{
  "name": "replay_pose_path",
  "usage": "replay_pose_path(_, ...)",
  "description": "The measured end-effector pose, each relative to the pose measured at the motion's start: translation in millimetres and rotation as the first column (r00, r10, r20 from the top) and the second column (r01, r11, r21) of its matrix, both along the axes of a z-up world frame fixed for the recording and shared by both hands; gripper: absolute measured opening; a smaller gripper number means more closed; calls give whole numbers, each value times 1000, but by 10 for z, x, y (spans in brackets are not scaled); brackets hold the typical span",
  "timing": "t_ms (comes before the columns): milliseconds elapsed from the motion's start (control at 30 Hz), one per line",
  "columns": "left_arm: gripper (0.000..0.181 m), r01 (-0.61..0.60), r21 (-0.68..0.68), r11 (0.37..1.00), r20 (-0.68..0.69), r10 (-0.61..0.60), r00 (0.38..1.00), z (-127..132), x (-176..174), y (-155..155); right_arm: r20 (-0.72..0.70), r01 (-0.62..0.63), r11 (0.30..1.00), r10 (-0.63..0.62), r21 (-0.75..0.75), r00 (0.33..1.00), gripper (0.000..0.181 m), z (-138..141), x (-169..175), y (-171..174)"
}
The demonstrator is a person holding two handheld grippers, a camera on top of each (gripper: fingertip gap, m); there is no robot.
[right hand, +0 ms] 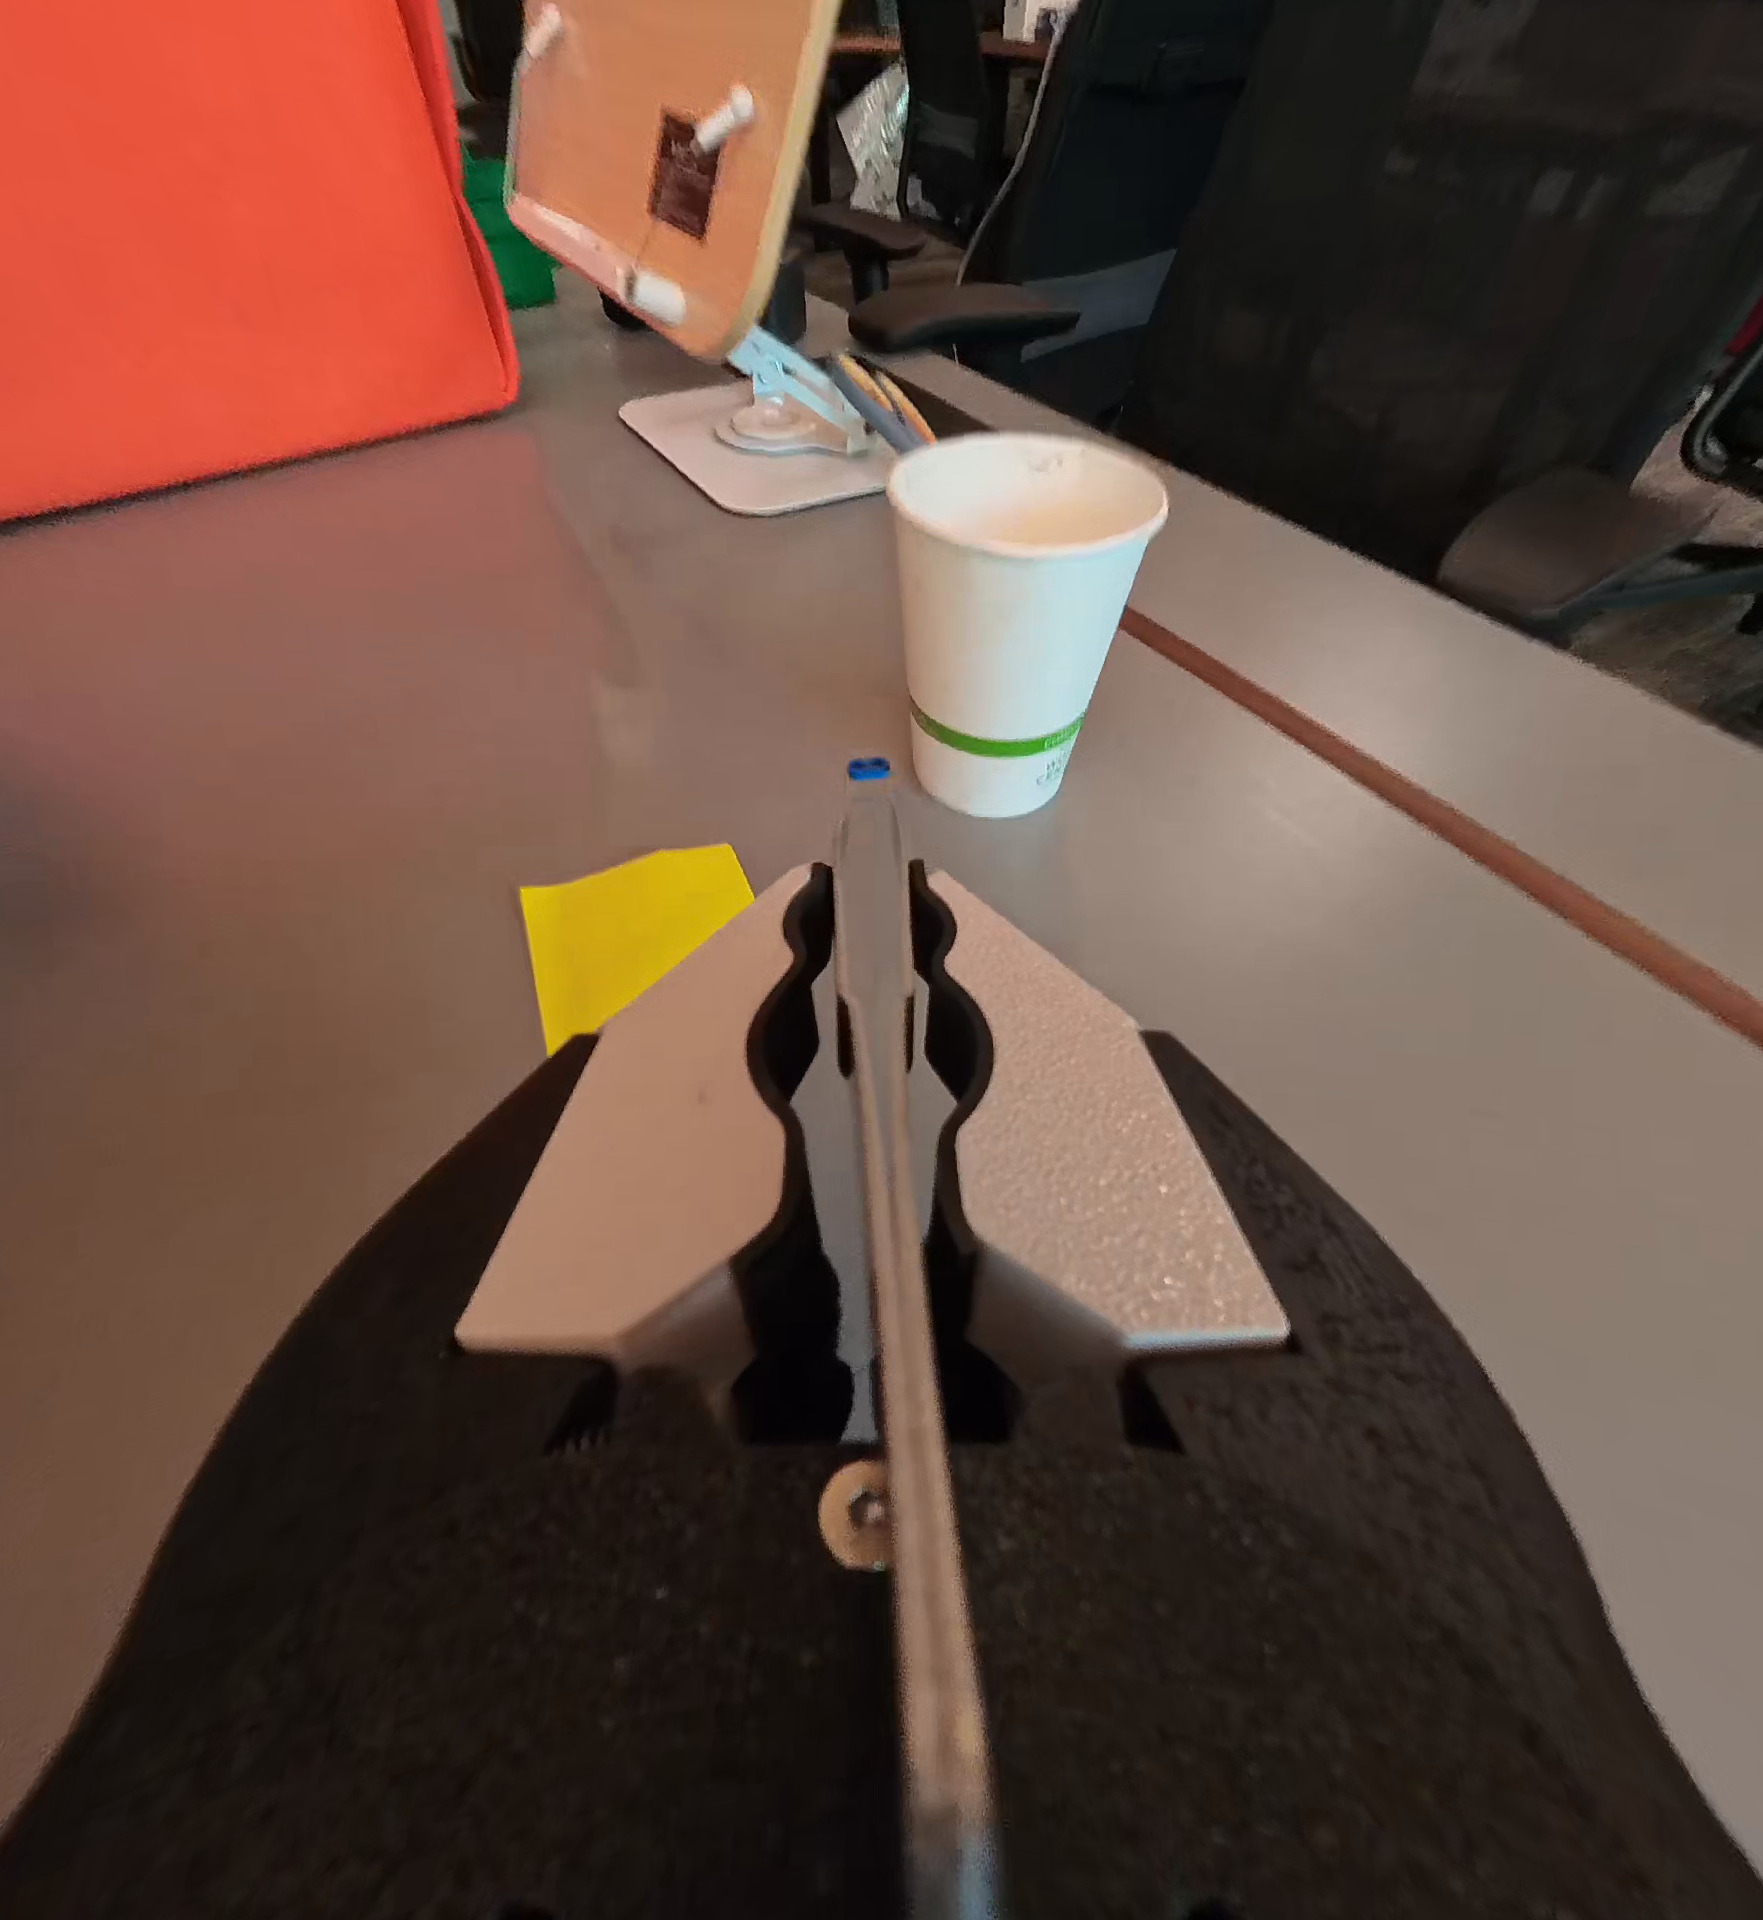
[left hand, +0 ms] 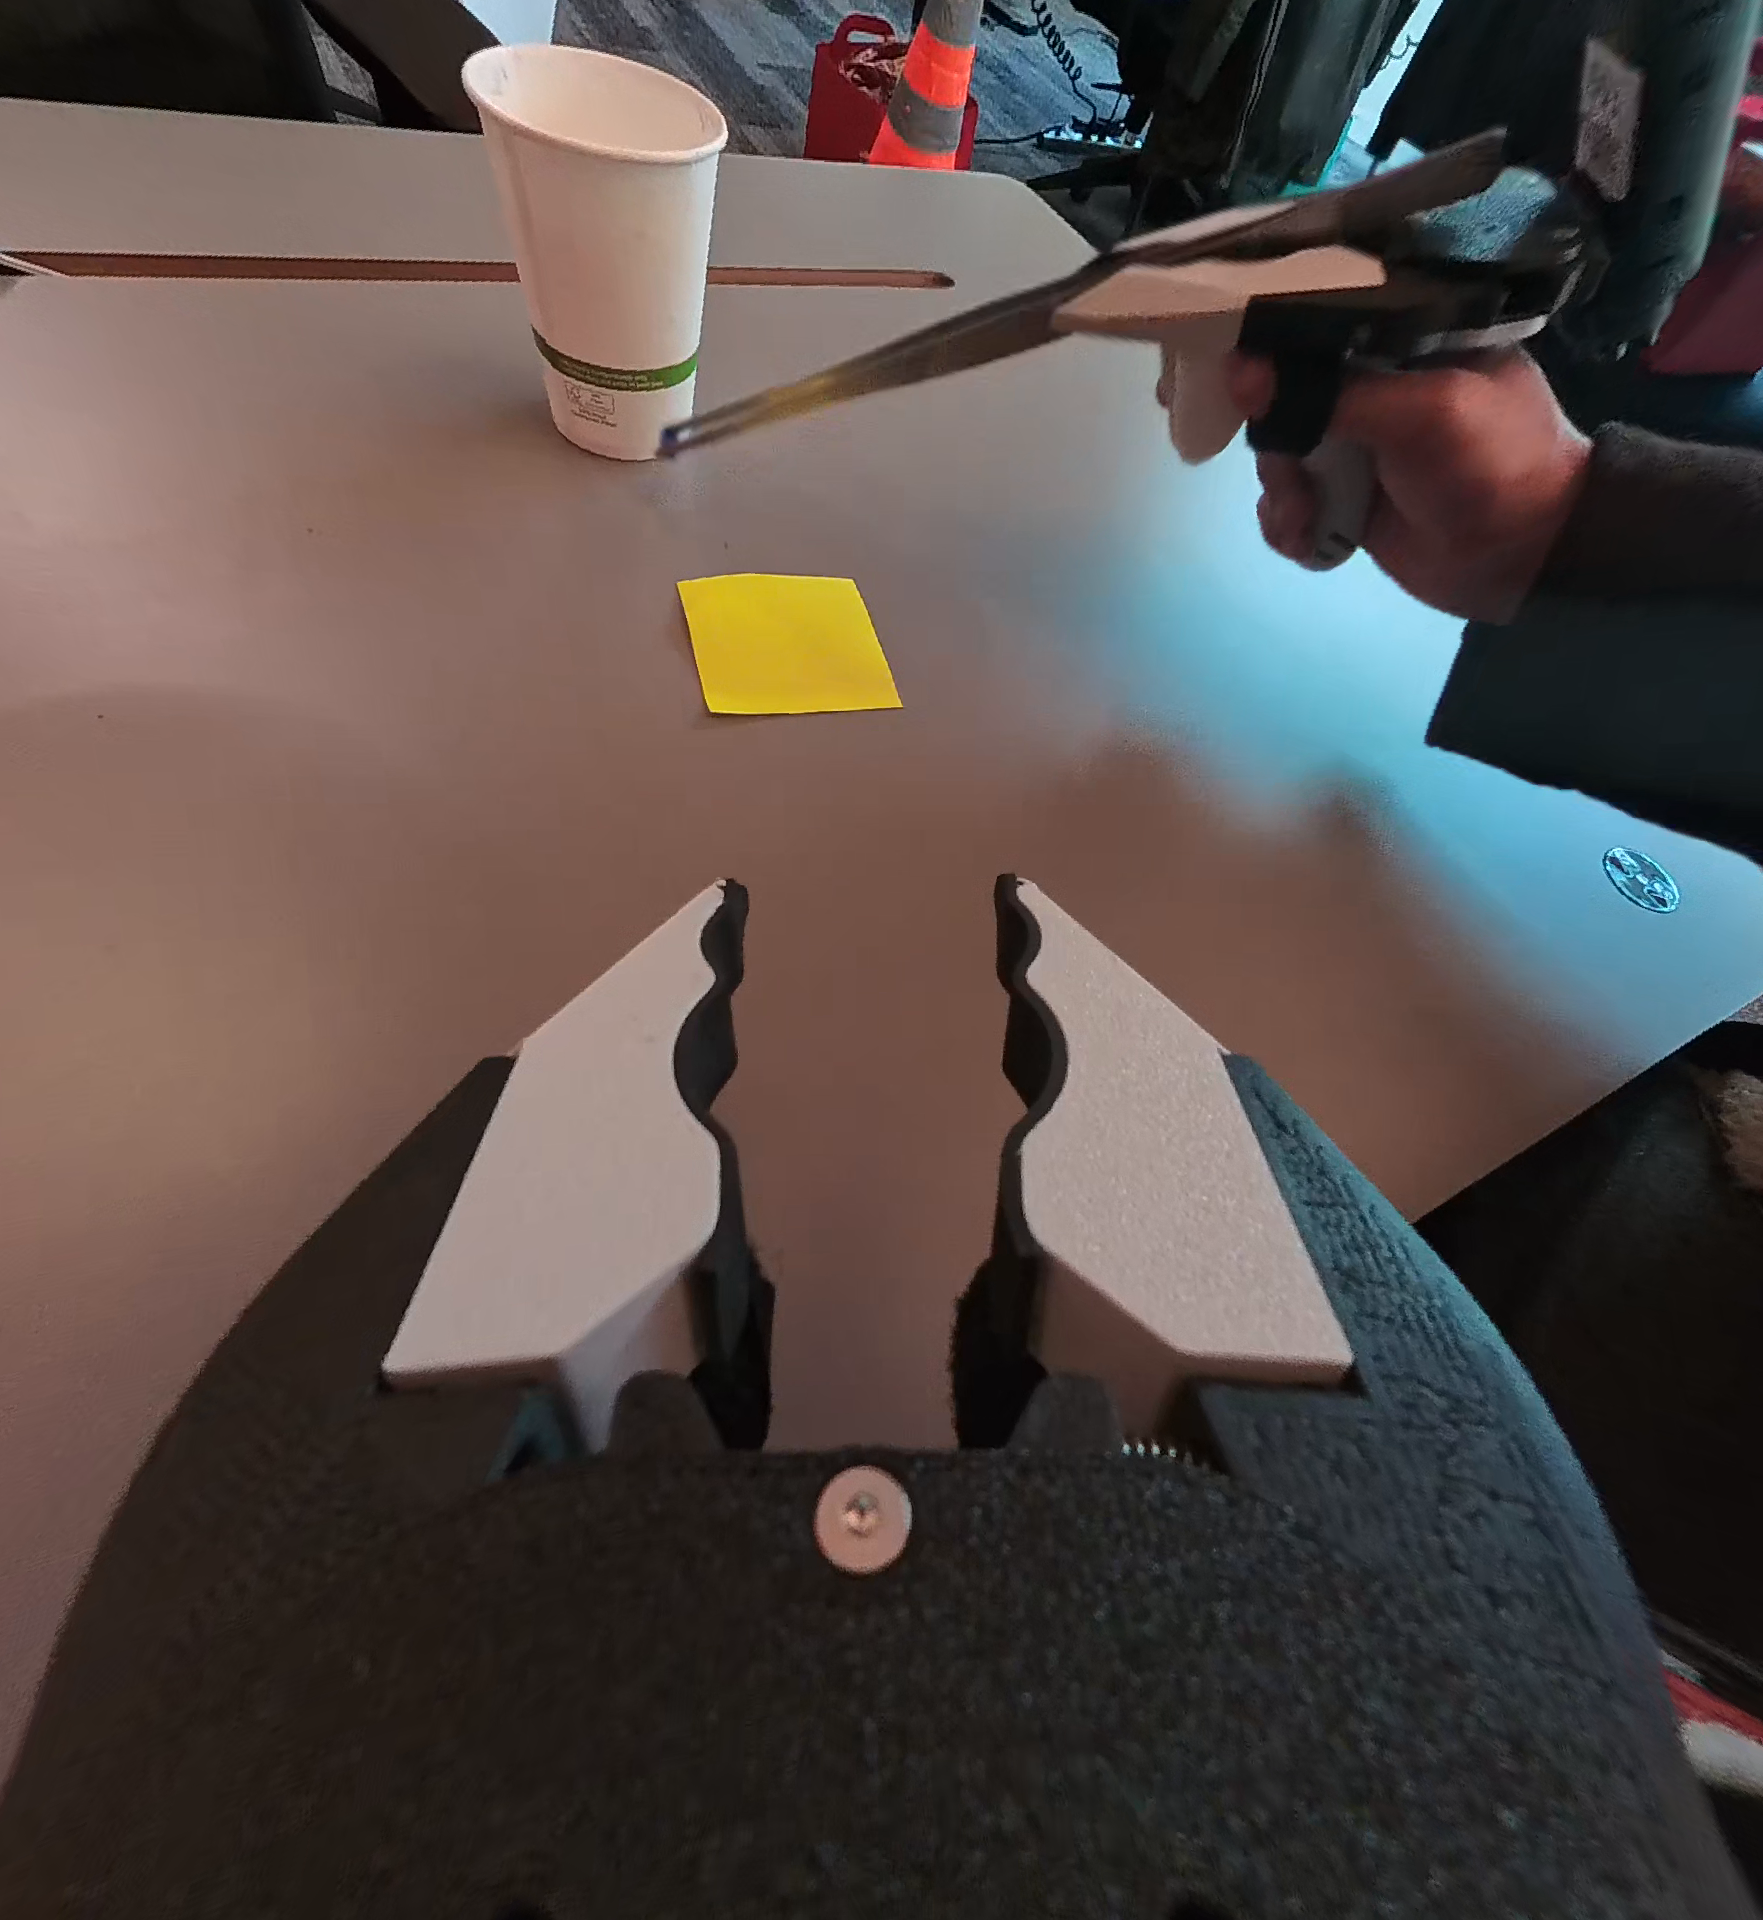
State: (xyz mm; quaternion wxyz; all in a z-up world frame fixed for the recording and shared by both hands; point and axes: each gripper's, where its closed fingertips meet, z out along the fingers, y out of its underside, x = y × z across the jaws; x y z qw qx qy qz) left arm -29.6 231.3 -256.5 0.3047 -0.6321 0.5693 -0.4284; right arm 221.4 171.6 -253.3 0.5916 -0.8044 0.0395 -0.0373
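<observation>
The right gripper (right hand: 864, 883) clamps long metal tweezers (right hand: 869, 940) between its fingers; the tweezers run forward past the fingertips, slanting down toward the table (left hand: 233, 623), and end in a blue tip (right hand: 868, 770) just beside the base of the cup (left hand: 615, 260). The cup is white paper with a green band near its base, upright and open-topped, close to the table's far edge. A yellow square note (left hand: 789, 644) lies flat mid-table, nearer than the cup. The left gripper (left hand: 869, 888) hovers over bare table with fingers apart, holding nothing, the note ahead of it.

Grey table (left hand: 233, 623) — paper cup (left hand: 607, 260), yellow note (left hand: 789, 644).
</observation>
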Motion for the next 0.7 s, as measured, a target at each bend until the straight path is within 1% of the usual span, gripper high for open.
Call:
replay_pose_path(67, 49, 0, -2, 1000, 0, 0, 1000, -2, 1, -3, 36, -19, 999, 18, 35, 999, 13, 218, -46, -13)
replay_pose_path(200, 49, 1, -8, 1000, 2, -1, 1000, 0, 6, -7, 92, -23, 992, 12, 120, 996, 14, 782, -36, -23)
replay_pose_path(267, 49, 4, -10, 1000, 2, -4, 1000, -2, 8, -16, 105, 4, 992, -17, 128, 994, 14, 1002, 74, -3)
replay_pose_path(333, 49, 5, -9, 1000, 3, -5, 1000, 2, 8, -22, 111, 40, 993, -52, 107, 992, 14, 1122, 242, 44)
replay_pose_path(467, 49, 3, -3, 1000, 7, -3, 1000, 17, 3, -16, 56, 70, 997, -70, -9, 996, 14, 1027, 517, 201)
replay_pose_path(567, 49, -2, 0, 1000, 9, 2, 1000, 25, -6, -1, 12, 48, 997, -47, -60, 999, 15, 907, 560, 327)
replay_pose_path(700, 49, -5, 0, 1000, 11, 5, 1000, 30, -8, 11, 38, 35, 992, -30, -124, 999, 15, 782, 544, 449)
